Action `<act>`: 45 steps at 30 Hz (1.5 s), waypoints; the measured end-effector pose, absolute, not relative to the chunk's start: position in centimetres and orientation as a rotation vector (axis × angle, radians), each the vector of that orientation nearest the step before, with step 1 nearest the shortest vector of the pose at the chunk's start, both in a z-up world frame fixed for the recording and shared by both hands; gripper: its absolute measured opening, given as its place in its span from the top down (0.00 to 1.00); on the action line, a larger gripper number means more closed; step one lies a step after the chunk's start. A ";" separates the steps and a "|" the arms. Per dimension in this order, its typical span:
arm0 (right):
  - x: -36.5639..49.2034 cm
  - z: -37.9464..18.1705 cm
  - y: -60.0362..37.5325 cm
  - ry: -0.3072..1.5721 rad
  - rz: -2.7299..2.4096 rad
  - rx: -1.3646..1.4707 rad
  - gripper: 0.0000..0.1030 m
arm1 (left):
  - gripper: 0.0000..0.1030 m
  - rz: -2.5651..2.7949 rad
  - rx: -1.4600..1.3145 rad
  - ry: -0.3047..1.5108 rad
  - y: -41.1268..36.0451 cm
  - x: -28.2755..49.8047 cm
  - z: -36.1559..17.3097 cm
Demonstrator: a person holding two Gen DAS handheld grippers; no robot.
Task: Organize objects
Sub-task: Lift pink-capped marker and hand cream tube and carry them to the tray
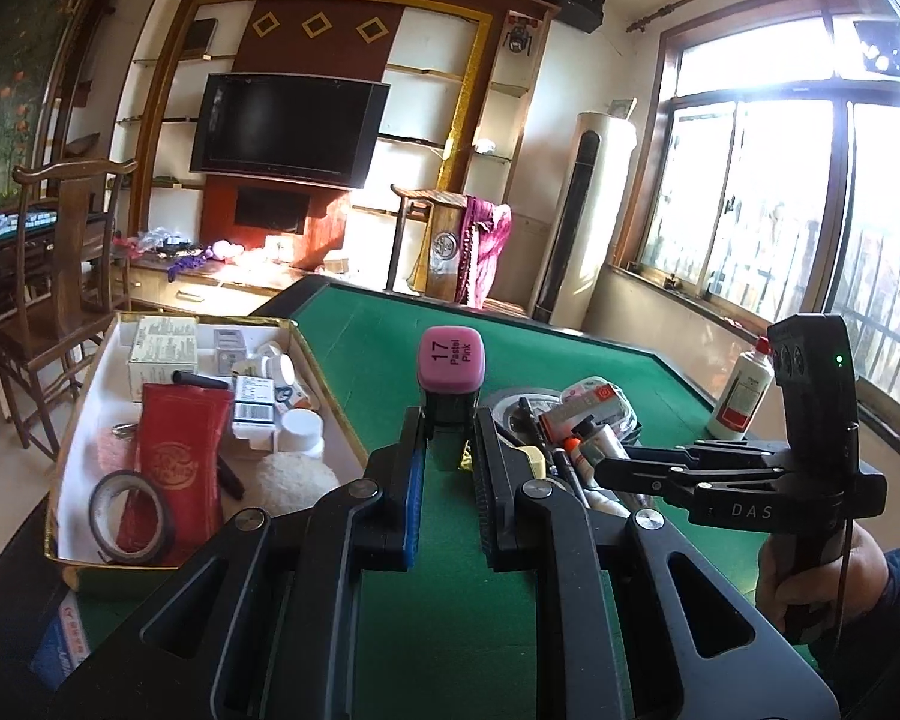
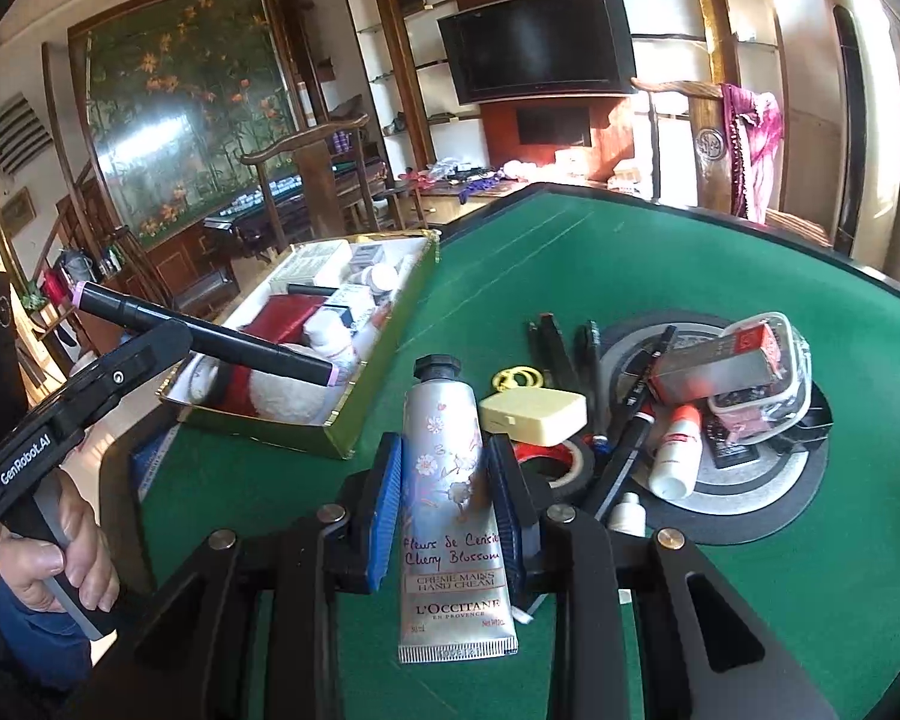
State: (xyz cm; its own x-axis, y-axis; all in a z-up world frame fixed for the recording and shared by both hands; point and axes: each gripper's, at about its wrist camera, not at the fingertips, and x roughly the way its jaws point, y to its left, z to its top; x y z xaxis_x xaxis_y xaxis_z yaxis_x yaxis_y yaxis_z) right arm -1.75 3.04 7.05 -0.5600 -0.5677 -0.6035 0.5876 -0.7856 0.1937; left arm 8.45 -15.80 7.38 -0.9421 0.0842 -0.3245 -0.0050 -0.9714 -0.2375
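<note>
A: Quick one. Your left gripper (image 1: 447, 468) has its fingers (image 1: 411, 480) clenched on the marker (image 1: 450, 369), pink cap facing the camera. From the right side, that marker (image 2: 210, 339) hangs in the air over the near end of the box (image 2: 384, 372).

B: And your right?

A: Your right gripper (image 2: 447, 492) is grasping the hand cream tube (image 2: 450, 480), cap forward, lifted off the tabletop (image 2: 720, 600).

B: Step?

A: I'd call it carrying. Both things are picked and neither is in the box yet. The box already holds a red pouch (image 1: 177, 456), a tape roll (image 1: 129, 516), small cartons and white jars.

B: Next move?

A: Probably bring your marker lower over a free spot in the box, then let go. Same for the tube; keep your hands from crossing.

B: What's left?

A: A pile on the round plate (image 2: 750, 504): pens, a small bottle, a clear container and a yellow case (image 2: 534, 414). It's green felt. There's a white bottle (image 1: 741, 390) at the far edge. The room has a TV (image 1: 288, 126), wooden chairs and a bright window (image 1: 768, 180).
</note>
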 end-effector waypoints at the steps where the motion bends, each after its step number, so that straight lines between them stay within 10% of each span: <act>1: -1.6 7.2 2.6 0.039 -2.305 0.874 0.73 | 0.86 3.038 -0.522 -0.371 -16.5 8.7 7.5; 15: -1.5 9.6 -4.8 0.022 -2.202 0.829 0.73 | 0.87 3.059 -0.597 -0.569 -27.5 12.9 9.9; 45: -8.0 9.9 -18.3 0.047 -2.088 0.925 0.73 | 0.86 2.911 -1.037 -0.378 -32.8 9.7 8.9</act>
